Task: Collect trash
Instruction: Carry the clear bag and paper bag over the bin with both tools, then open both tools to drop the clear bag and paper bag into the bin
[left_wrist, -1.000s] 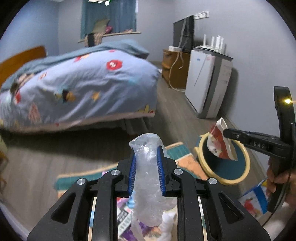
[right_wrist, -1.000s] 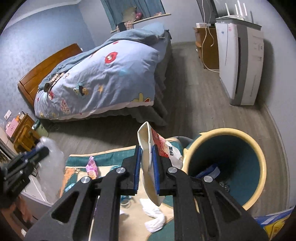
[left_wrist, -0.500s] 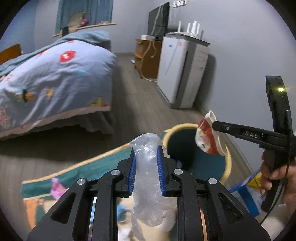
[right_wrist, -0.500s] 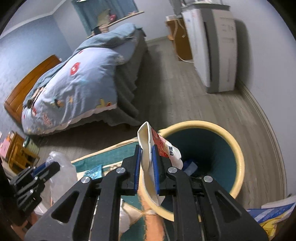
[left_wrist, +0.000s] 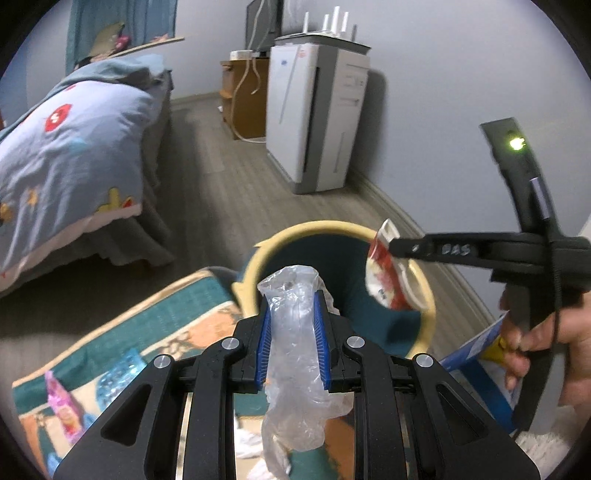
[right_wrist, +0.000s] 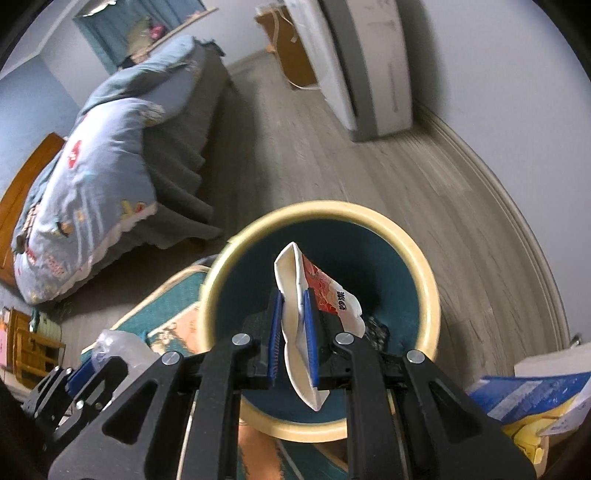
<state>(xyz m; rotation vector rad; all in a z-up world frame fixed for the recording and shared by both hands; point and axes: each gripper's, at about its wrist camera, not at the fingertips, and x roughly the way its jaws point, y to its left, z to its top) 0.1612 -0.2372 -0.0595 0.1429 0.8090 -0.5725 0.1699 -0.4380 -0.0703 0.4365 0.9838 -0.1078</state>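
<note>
My left gripper (left_wrist: 293, 325) is shut on a crumpled clear plastic bag (left_wrist: 295, 354), held just short of the near rim of the trash bin (left_wrist: 258, 254), which is teal inside with a cream rim. My right gripper (right_wrist: 293, 328) is shut on a red and white snack wrapper (right_wrist: 295, 280) and holds it right above the open bin (right_wrist: 424, 266). The wrapper (left_wrist: 388, 273) and right gripper (left_wrist: 402, 245) also show in the left wrist view, over the bin's right rim. The left gripper with its bag (right_wrist: 114, 347) shows at the lower left of the right wrist view.
A teal and orange rug (left_wrist: 166, 325) lies left of the bin with a pink wrapper (left_wrist: 64, 413), a blue wrapper (left_wrist: 118, 373) and white tissue (left_wrist: 247, 439) on it. A bed (left_wrist: 66, 147) stands at left, a white appliance (left_wrist: 317, 110) by the wall, blue and yellow packaging (right_wrist: 535, 402) at right.
Both grippers have moved toward the bin. The snack wrapper is now over the bin's opening, and the plastic bag has come up to its near rim.
</note>
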